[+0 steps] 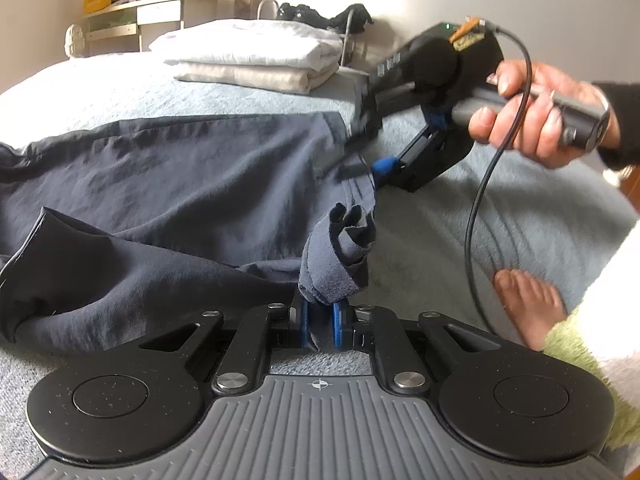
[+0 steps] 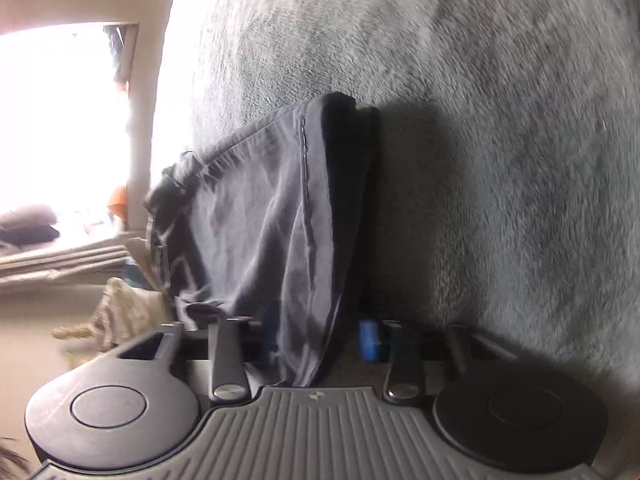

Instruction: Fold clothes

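Note:
A dark navy garment (image 1: 168,184) lies spread over a grey-blue blanket (image 1: 460,220) on a bed. My left gripper (image 1: 320,322) is shut on a bunched corner of it, which stands up in a crumpled roll just past the blue pads. Farther along the same edge, a hand (image 1: 536,120) holds my right gripper (image 1: 380,168), its blue tips at the cloth's raised border. In the right wrist view a thick fold of the navy garment (image 2: 272,220) fills the gap of the right gripper (image 2: 320,336), lifted off the blanket (image 2: 500,160) and throwing a shadow on it.
Folded white and cream clothes (image 1: 256,60) are stacked at the far side of the bed. A bare foot (image 1: 528,304) rests on the blanket to the right, with a black cable (image 1: 476,216) hanging over it. A desk (image 1: 136,16) stands behind the bed.

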Tool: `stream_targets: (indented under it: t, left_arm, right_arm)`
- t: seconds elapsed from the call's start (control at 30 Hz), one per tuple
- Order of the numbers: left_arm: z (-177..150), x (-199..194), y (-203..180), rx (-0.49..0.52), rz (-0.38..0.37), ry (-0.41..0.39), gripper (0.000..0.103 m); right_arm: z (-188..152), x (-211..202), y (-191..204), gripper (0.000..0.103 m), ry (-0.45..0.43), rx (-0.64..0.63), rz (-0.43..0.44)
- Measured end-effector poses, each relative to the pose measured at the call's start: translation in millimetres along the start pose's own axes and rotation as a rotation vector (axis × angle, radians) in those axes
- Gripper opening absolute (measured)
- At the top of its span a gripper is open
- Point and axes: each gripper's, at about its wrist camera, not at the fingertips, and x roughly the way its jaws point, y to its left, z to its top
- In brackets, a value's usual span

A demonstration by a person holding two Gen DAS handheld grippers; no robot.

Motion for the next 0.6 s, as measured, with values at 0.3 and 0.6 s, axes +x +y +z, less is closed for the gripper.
stream_targets:
  t: [0.3,0.6]
  left_arm:
    - [6,-27,26,-0.138,-0.032,-0.101,0.008]
    - [9,-56,67,-0.282,0.011,-0.208,0.006]
  right_arm:
    - [0,3,29,0.005,-0.009,-0.067,0.08]
    - [9,17,74,0.005,0.003,-0.138,0.125]
